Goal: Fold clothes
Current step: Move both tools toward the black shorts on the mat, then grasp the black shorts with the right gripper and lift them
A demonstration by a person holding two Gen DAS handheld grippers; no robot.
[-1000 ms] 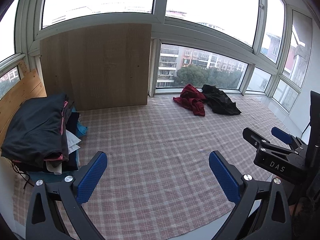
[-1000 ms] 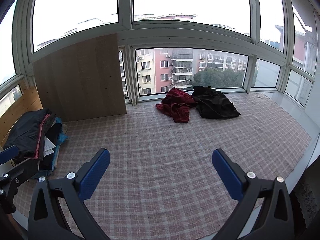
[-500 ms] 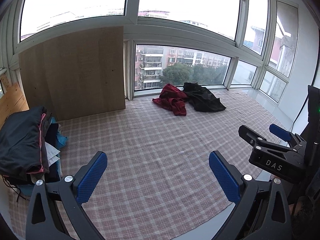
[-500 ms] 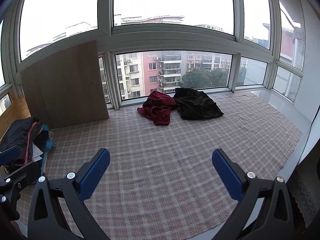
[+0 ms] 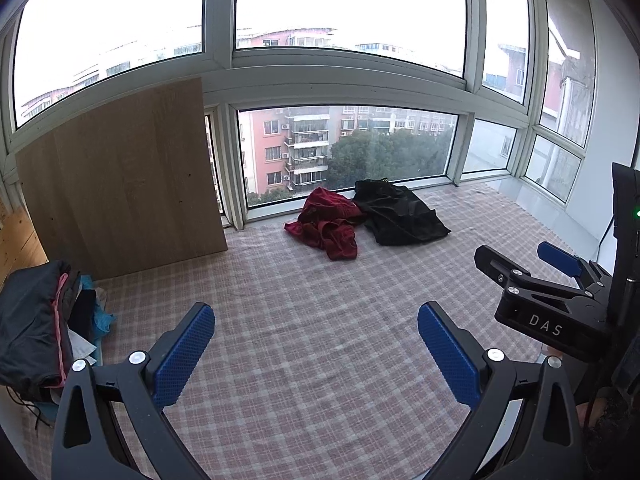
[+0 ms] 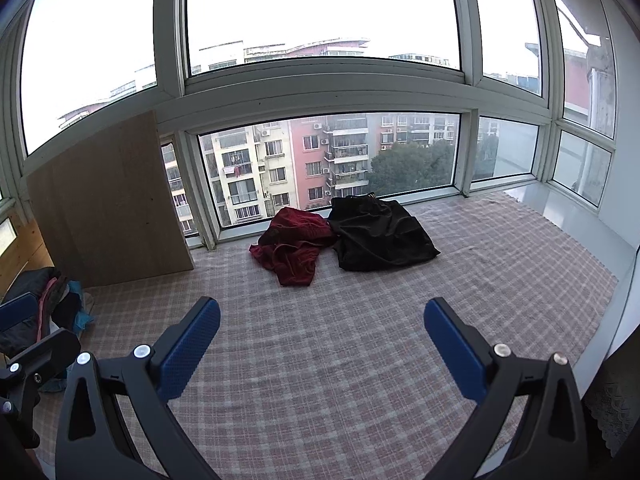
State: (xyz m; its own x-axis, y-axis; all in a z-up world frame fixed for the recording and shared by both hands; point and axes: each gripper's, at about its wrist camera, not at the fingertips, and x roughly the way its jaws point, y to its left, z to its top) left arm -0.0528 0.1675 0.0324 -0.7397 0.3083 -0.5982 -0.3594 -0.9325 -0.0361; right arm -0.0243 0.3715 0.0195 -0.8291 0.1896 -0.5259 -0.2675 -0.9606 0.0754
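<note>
A crumpled dark red garment [image 5: 328, 224] [image 6: 294, 246] and a crumpled black garment [image 5: 398, 212] [image 6: 378, 234] lie side by side at the far edge of the checked cloth [image 5: 320, 320] [image 6: 360, 320], below the window. My left gripper [image 5: 316, 354] is open and empty, well short of them. My right gripper [image 6: 322, 344] is open and empty too, and it shows at the right of the left wrist view [image 5: 532, 276].
A pile of folded clothes [image 5: 44, 328] [image 6: 44, 312] sits at the left edge. A wooden board [image 5: 120, 192] [image 6: 108, 204] leans on the window at the back left. Window frames bound the far side. The cloth's right edge meets a white sill [image 6: 580, 220].
Both views have swung to the right: the red and black garments have shifted left toward the frame centre and look nearer, and the pile has slid further left. Both grippers stay open.
</note>
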